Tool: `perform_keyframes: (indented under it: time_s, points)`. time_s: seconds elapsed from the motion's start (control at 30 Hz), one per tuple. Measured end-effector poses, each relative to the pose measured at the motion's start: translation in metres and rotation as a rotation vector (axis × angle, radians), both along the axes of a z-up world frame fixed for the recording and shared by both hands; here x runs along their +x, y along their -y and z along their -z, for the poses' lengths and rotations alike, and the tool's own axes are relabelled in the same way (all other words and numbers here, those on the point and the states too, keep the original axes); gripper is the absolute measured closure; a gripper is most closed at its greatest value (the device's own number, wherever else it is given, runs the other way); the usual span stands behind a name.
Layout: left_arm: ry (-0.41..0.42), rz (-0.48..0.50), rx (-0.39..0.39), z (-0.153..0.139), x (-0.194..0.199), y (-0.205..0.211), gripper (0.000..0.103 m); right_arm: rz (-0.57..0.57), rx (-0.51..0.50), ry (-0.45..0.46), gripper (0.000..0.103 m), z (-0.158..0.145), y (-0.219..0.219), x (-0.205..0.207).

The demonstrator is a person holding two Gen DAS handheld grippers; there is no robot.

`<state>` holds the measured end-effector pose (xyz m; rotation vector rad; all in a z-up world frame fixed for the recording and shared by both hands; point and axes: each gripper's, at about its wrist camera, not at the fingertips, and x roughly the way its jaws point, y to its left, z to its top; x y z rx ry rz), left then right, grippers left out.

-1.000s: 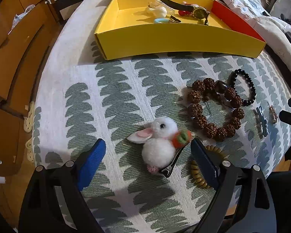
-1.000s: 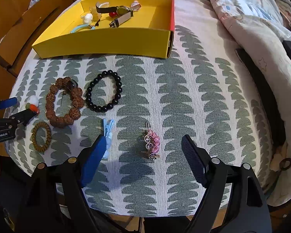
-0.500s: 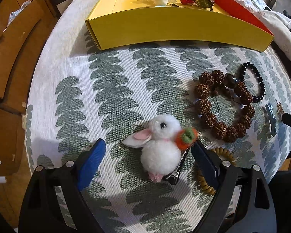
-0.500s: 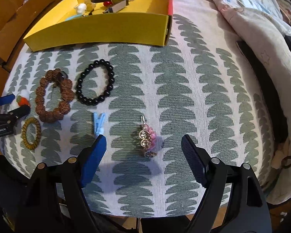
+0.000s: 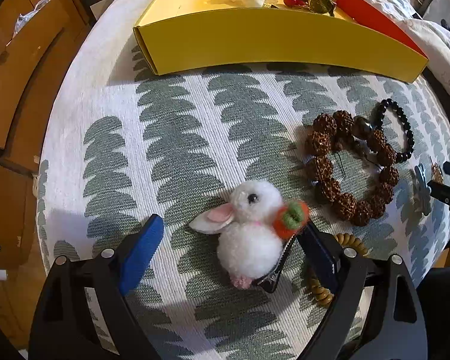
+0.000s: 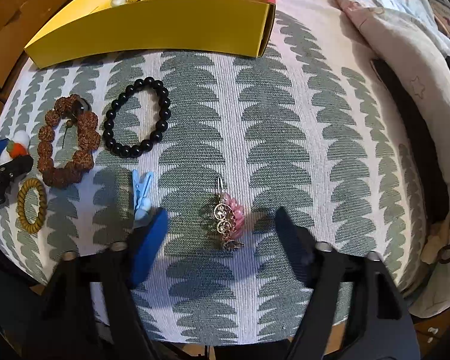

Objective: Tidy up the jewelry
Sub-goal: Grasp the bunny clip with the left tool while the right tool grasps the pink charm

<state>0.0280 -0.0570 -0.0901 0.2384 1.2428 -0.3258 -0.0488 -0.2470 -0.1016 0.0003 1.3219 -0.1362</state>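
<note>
My left gripper [image 5: 229,247] is open, its jaws either side of a white fluffy bunny hair clip [image 5: 249,234] holding an orange carrot; the right pad nearly touches the clip. My right gripper [image 6: 222,237] is open around a pink and gold hair clip [image 6: 229,220] on the cloth. A brown bead bracelet [image 5: 349,165], a black bead bracelet [image 6: 136,117], a blue clip [image 6: 142,193] and a mustard coil hair tie [image 6: 31,205] lie between them. The yellow box [image 5: 270,45] at the back holds a watch [image 5: 319,1] and small pieces.
The round table has a white cloth with green leaf print [image 6: 285,120]. Wooden furniture [image 5: 12,75] stands to the left. Bedding [image 6: 405,30] lies to the right, past the table's edge.
Both grippers have moved forward and lower: the bunny clip now sits between the left jaws, and the pink clip now sits between the right jaws. Nothing is gripped.
</note>
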Motion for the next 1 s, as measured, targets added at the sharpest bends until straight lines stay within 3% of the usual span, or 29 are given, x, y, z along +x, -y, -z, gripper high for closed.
perform_keyframes:
  time_s: [0.07, 0.33, 0.43, 0.47, 0.57, 1.0]
  points:
    - [0.003, 0.000, 0.002, 0.002, 0.001, 0.000, 0.015, -0.014, 0.012, -0.004, 0.055, 0.002, -0.002, 0.002]
    - [0.010, 0.003, 0.015, 0.003, 0.001, 0.001, 0.017, 0.000, 0.028, -0.011, 0.060, 0.004, -0.005, 0.001]
    - [0.007, 0.003, 0.006, 0.000, 0.002, 0.001, 0.026, 0.018, 0.045, -0.010, 0.069, 0.003, -0.001, -0.001]
    - [0.004, 0.001, 0.000, -0.001, 0.002, 0.000, 0.035, 0.026, 0.049, -0.008, 0.074, 0.003, 0.001, -0.001]
    - [-0.005, 0.004, -0.012, -0.006, 0.001, 0.001, 0.051, 0.032, 0.061, -0.007, 0.078, 0.004, 0.006, -0.002]
    - [-0.021, -0.013, -0.088, -0.020, 0.008, -0.019, 0.059, 0.031, 0.088, 0.028, 0.081, -0.008, 0.005, -0.010]
